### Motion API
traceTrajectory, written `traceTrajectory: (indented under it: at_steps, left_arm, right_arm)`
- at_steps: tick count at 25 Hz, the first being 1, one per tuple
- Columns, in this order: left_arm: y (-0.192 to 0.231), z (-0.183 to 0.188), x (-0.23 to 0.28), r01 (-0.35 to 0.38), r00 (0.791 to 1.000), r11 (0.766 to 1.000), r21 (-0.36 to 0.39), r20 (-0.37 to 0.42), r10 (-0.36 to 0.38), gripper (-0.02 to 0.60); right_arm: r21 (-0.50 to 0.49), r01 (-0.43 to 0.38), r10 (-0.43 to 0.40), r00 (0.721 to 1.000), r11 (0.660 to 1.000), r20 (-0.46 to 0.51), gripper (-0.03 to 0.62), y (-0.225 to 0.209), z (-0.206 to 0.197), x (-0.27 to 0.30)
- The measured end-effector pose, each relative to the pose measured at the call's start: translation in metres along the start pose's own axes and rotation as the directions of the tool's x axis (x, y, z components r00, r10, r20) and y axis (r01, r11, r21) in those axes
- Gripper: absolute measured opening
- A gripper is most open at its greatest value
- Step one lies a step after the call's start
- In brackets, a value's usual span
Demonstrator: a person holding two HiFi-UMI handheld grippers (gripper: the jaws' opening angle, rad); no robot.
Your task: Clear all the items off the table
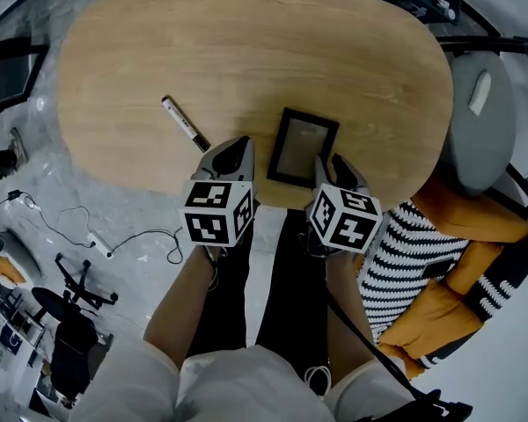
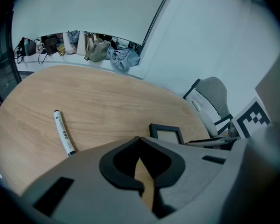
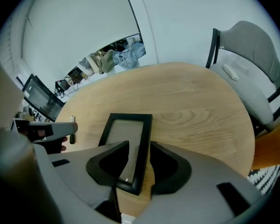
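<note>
A black picture frame (image 1: 305,146) lies flat near the front edge of the oval wooden table (image 1: 246,51). A white marker pen (image 1: 185,123) lies to its left. My right gripper (image 1: 334,167) is open at the frame's near right corner. In the right gripper view its jaws (image 3: 139,144) straddle the right rim of the frame (image 3: 123,134) without pressing on it. My left gripper (image 1: 233,148) hovers at the table's front edge between pen and frame. The left gripper view shows it (image 2: 139,141) shut, empty, with the pen (image 2: 64,132) to its left and the frame (image 2: 167,133) ahead on the right.
A grey chair (image 1: 480,121) stands at the table's right end. An orange and striped bundle (image 1: 422,262) lies beside my right leg. Cables (image 1: 114,244) trail over the floor at the left. Bags and clothes (image 2: 98,48) pile along the far wall.
</note>
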State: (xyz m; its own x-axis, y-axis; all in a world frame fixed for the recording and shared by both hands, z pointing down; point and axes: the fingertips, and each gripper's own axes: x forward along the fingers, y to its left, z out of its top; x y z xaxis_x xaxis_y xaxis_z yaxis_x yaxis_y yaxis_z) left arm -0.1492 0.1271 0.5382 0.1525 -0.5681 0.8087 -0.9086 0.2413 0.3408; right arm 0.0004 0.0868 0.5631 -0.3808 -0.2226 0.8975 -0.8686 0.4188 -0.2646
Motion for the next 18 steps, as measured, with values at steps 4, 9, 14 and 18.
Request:
traceTrajectory:
  at_steps: [4,9,14,18]
  left_arm:
    - [0.001,0.0,0.001,0.002,1.0,1.0,0.004,-0.005,-0.002,0.008]
    - [0.004,-0.001,0.002,0.002,1.0,1.0,-0.001,-0.006,-0.002,0.008]
    - [0.007,0.0,0.001,0.001,1.0,1.0,-0.005,-0.01,-0.001,0.008]
    - [0.008,-0.001,0.004,0.006,1.0,1.0,-0.001,-0.015,-0.006,0.008]
  right_arm:
    - [0.007,-0.011,0.011,1.0,1.0,-0.016,0.16,0.0,-0.002,0.006]
    - [0.029,-0.015,0.016,0.999,0.999,-0.033,0.142,-0.002,-0.004,0.013]
    - [0.044,-0.017,0.019,0.999,0.999,-0.048,0.12,-0.002,-0.005,0.017]
    - [0.054,-0.037,0.04,0.998,0.998,-0.053,0.117,-0.002,-0.006,0.019]
